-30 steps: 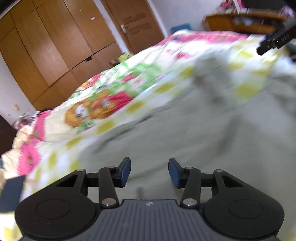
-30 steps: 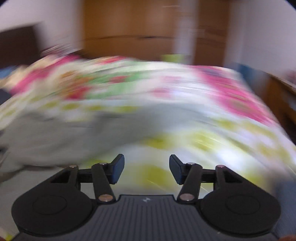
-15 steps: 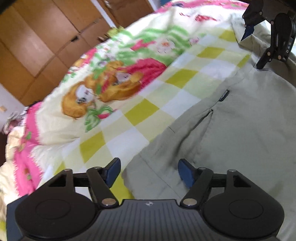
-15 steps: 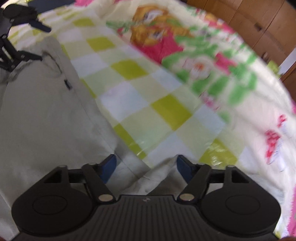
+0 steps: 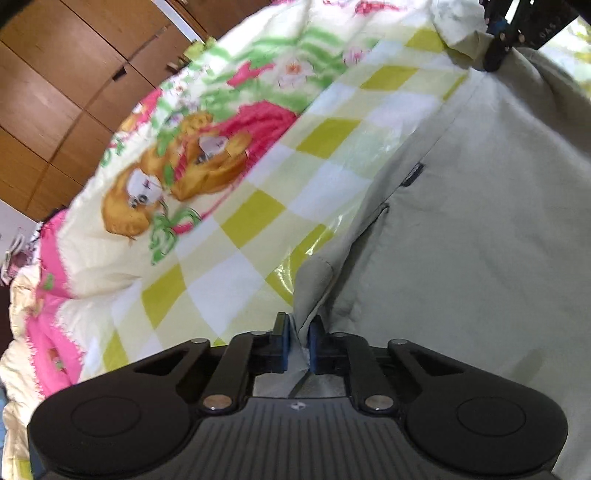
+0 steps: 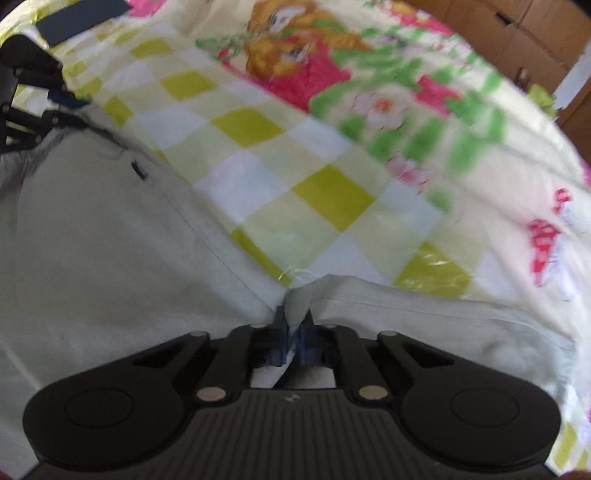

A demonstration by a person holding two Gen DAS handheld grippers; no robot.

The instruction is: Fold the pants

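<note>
Pale grey-green pants [image 5: 480,229] lie spread on a bed with a checkered cartoon bedspread [image 5: 229,192]. My left gripper [image 5: 297,339] is shut on a corner of the pants' edge, fabric pinched between its blue pads. My right gripper [image 6: 293,332] is shut on another part of the same edge of the pants [image 6: 92,240]. The right gripper shows at the top right of the left wrist view [image 5: 506,33], and the left gripper at the left edge of the right wrist view [image 6: 33,92]. A small dark label [image 5: 413,175] sits on the pants near a pocket slit.
Wooden wardrobe doors [image 5: 55,74] stand beyond the bed. A dark flat object [image 6: 81,16] lies at the far end of the bedspread. The bedspread extends to the right in the right wrist view [image 6: 480,166].
Both grippers came down to the pants' edge and closed on the fabric; half a second ago both were open just above it.
</note>
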